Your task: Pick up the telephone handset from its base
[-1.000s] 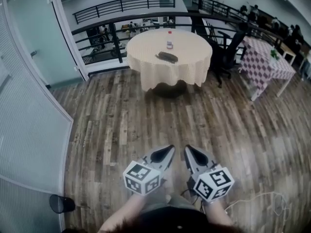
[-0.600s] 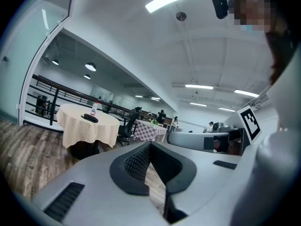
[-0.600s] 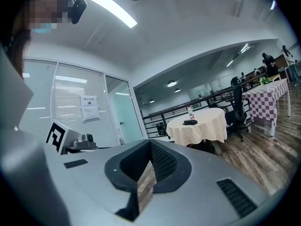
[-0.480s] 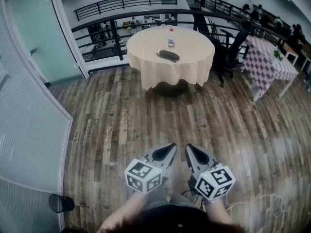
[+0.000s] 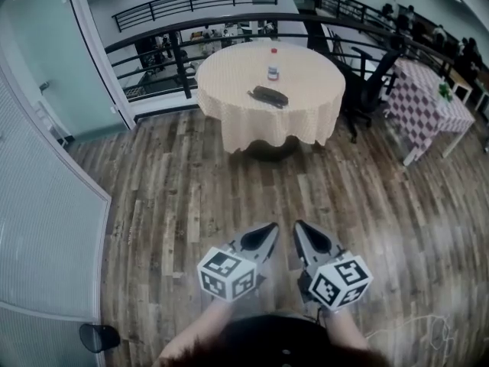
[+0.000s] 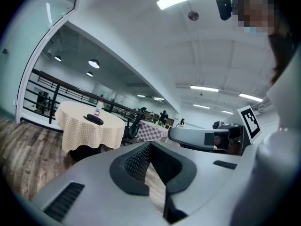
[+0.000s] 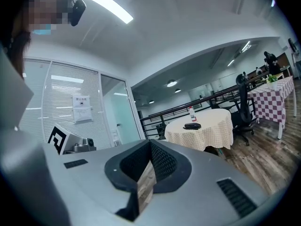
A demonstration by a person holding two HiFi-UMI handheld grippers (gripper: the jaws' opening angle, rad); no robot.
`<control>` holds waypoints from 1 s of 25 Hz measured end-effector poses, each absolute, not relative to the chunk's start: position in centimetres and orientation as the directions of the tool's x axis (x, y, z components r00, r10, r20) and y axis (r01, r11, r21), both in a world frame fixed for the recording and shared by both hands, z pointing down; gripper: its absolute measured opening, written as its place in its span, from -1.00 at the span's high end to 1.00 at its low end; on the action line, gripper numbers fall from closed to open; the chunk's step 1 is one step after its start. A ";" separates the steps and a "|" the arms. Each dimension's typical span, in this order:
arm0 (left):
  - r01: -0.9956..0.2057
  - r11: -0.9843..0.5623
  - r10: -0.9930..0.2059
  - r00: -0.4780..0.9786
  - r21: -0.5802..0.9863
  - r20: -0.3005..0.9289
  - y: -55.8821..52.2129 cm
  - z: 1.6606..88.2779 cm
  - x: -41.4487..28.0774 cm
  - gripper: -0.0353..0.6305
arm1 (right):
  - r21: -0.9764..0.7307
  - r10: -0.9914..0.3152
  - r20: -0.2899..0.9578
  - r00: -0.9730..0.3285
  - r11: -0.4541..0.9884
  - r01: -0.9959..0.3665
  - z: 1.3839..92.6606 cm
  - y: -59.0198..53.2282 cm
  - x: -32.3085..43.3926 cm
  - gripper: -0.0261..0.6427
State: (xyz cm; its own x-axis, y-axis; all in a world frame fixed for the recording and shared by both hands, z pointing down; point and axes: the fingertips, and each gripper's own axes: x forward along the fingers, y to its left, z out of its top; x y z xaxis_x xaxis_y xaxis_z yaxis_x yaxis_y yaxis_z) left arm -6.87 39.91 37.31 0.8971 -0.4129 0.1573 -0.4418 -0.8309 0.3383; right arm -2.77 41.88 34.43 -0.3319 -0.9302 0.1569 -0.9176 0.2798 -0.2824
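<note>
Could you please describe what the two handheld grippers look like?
Both the left gripper and right gripper are grey, tapering to pointed tips, with black ribbed pads inside. Each carries a white cube printed with black square markers at the rear.

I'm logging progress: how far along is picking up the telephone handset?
Done: nothing; the dark telephone lies on the round cream-clothed table beside a small bottle. In hand: nothing; left gripper and right gripper are shut, empty, over the wooden floor short of the table. Left: approach, open, grasp, lift it.
</note>
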 end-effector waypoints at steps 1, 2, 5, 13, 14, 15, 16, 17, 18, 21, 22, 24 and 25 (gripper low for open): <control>-0.436 -0.834 -0.408 0.900 0.337 0.154 38.5 37.1 -6.7 0.88 | -0.281 -0.931 0.154 -0.330 0.279 -0.918 34.2 40.4 -2.7 0.89; -0.431 -0.838 -0.403 0.903 0.335 0.151 37.0 36.7 -6.5 0.88 | -0.279 -0.932 0.152 -0.328 0.278 -0.919 34.0 38.9 -2.6 0.89; -0.412 -0.846 -0.387 0.911 0.338 0.143 32.7 35.8 -5.9 0.88 | -0.279 -0.938 0.149 -0.313 0.264 -0.923 33.4 34.8 -2.4 0.89; -0.369 -0.873 -0.342 0.929 0.319 0.139 23.9 35.7 -5.1 0.88 | -0.282 -0.952 0.148 -0.269 0.220 -0.934 33.9 26.2 -1.9 0.89; -0.369 -0.872 -0.341 0.929 0.322 0.143 23.1 35.9 -5.2 0.88 | -0.285 -0.952 0.150 -0.267 0.217 -0.934 34.1 25.4 -1.9 0.89; -0.370 -0.870 -0.341 0.929 0.326 0.146 22.4 36.1 -5.3 0.88 | -0.289 -0.952 0.152 -0.266 0.214 -0.933 34.3 24.7 -1.9 0.89; -0.372 -0.868 -0.341 0.928 0.330 0.149 21.8 36.2 -5.4 0.88 | -0.291 -0.952 0.155 -0.264 0.211 -0.933 34.4 24.2 -1.8 0.89; -0.372 -0.866 -0.339 0.928 0.334 0.154 21.3 36.4 -5.4 0.88 | -0.294 -0.952 0.162 -0.259 0.204 -0.934 34.5 23.8 -1.8 0.89; -0.372 -0.865 -0.337 0.928 0.337 0.160 20.9 36.6 -5.4 0.88 | -0.297 -0.952 0.172 -0.253 0.195 -0.935 34.8 23.5 -1.7 0.89; -0.372 -0.862 -0.334 0.928 0.345 0.166 19.9 37.0 -5.3 0.88 | -0.306 -0.950 0.195 -0.245 0.178 -0.935 35.5 22.4 -1.3 0.89; -0.373 -0.860 -0.335 0.928 0.348 0.166 19.4 37.1 -5.3 0.88 | -0.310 -0.949 0.195 -0.247 0.179 -0.934 35.6 22.0 -1.3 0.89; -0.374 -0.855 -0.337 0.927 0.360 0.165 18.5 37.4 -5.3 0.88 | -0.311 -0.947 0.199 -0.252 0.183 -0.933 35.7 21.3 -1.4 0.89; -0.373 -0.852 -0.335 0.928 0.367 0.165 18.2 37.5 -5.2 0.88 | -0.311 -0.944 0.206 -0.256 0.185 -0.932 35.9 21.1 -1.3 0.89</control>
